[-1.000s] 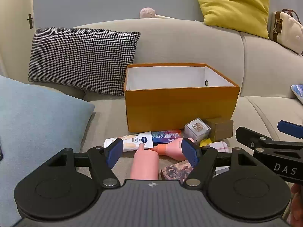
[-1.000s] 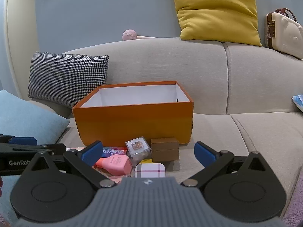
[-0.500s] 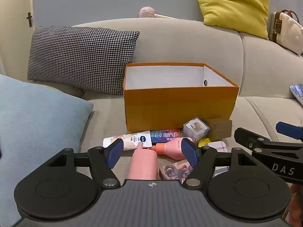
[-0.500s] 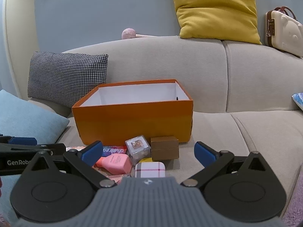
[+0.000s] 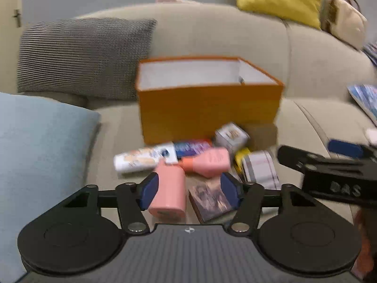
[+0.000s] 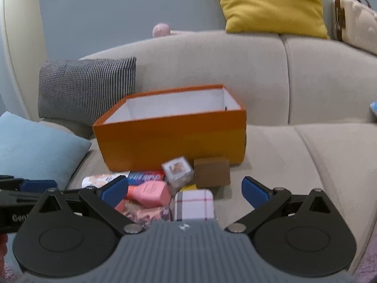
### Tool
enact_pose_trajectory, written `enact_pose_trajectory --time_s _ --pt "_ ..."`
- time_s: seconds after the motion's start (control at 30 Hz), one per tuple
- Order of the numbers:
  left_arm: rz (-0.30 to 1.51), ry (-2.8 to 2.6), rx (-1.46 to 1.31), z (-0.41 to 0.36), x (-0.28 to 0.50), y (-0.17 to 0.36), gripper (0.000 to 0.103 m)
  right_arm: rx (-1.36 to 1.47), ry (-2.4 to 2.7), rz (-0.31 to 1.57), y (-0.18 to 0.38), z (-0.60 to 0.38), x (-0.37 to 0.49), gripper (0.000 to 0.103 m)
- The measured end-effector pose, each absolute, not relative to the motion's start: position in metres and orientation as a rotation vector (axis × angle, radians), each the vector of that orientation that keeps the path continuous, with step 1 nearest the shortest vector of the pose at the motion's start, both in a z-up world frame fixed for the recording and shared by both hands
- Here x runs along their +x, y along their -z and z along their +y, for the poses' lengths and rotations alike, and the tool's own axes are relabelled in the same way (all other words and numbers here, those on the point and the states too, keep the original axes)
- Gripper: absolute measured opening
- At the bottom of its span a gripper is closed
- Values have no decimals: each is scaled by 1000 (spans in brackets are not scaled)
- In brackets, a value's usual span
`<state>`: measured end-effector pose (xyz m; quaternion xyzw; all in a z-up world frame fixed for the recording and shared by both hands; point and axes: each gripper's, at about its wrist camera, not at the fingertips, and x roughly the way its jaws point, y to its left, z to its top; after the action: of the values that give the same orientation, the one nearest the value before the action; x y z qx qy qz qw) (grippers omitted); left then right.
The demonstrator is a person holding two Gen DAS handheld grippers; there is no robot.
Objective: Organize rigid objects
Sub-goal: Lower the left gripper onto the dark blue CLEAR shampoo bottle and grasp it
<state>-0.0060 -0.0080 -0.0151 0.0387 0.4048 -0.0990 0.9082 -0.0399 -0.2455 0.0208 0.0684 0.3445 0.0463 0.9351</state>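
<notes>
From your left wrist, the left gripper (image 5: pixel 188 189) has its fingers apart, framing the near pink bottle (image 5: pixel 168 192) and a dark card (image 5: pixel 208 199) on the sofa (image 5: pixel 306 127). The view is blurred, so slow down. The left pad looks just beside the bottle; I cannot tell whether it touches. Centre on the bottle alone, leaving the card outside the far finger, then close across its flat sides. The orange box (image 5: pixel 207 108) stands open behind the pile, apparently empty.

From your right wrist, the right gripper (image 6: pixel 185 189) is spread wide, holding nothing, over the plaid tin (image 6: pixel 194 204). The cube (image 6: pixel 178 171) and brown box (image 6: pixel 212 172) sit just in front of the orange box. Keep this hand clear while the left lifts.
</notes>
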Motion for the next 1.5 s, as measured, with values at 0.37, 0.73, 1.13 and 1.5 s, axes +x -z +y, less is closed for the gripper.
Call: enact_pose_trajectory --time_s 0.37,0.73,1.13,1.5 --pt "987 458 205 -21 -13 54 43 100 -201 972 21 -238 -40 54" --pt "1006 618 513 -42 -7 90 44 127 -289 1179 65 -233 -35 38" --pt "1170 562 389 -32 11 107 61 154 -329 1218 81 -230 -22 17" --pt "1347 541 25 -6 19 120 47 167 -320 1214 81 -231 -16 13"
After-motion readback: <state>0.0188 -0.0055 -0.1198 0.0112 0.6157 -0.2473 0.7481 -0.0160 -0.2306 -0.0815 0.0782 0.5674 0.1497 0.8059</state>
